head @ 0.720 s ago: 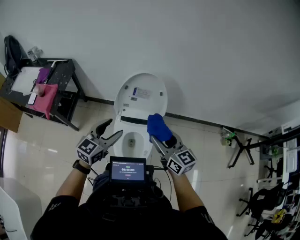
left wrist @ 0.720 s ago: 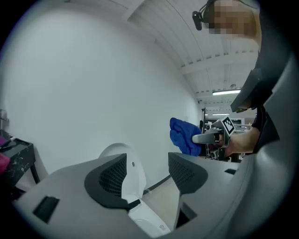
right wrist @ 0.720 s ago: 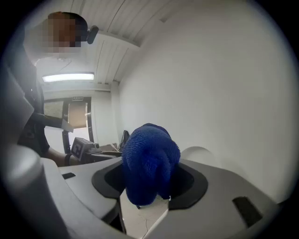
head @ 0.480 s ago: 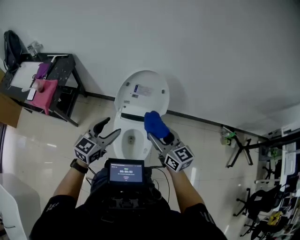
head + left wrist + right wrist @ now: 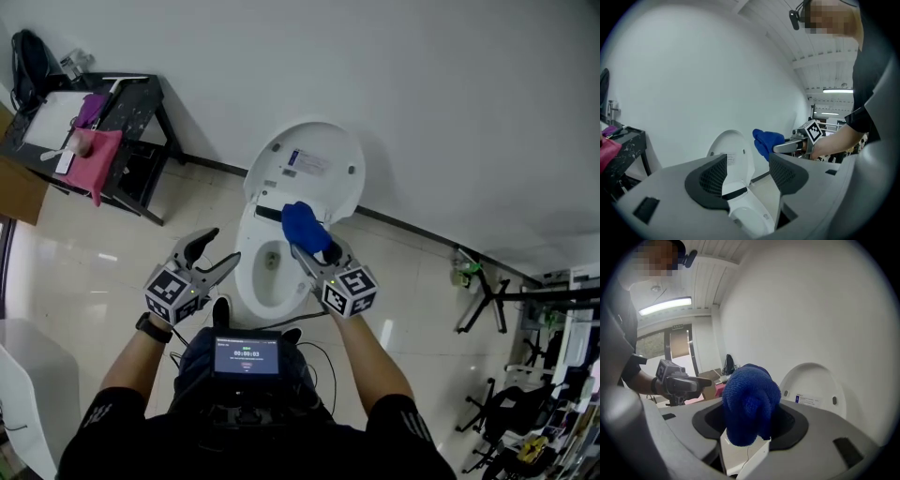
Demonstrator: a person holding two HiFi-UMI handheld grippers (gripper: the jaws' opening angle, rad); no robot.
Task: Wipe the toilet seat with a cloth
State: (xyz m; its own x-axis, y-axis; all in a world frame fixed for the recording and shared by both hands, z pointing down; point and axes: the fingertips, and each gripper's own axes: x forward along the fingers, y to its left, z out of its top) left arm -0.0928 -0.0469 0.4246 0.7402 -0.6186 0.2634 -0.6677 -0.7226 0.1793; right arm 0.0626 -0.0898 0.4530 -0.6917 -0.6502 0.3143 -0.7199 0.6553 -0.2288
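Right claw (image 5: 314, 255) and cloth (image 5: 302, 225) nearer raised lid (image 5: 314, 164), hinge (image 5: 266, 214) half-hidden.

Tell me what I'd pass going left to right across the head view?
pink cloth → left gripper → blue cloth → black stand

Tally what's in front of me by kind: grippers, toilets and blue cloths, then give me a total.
Grippers: 2 (left gripper with jaws apart and nothing between them, right gripper with jaws closed on the cloth)
Toilets: 1 (toilet, lid up)
Blue cloths: 1 (blue cloth)
Total: 4
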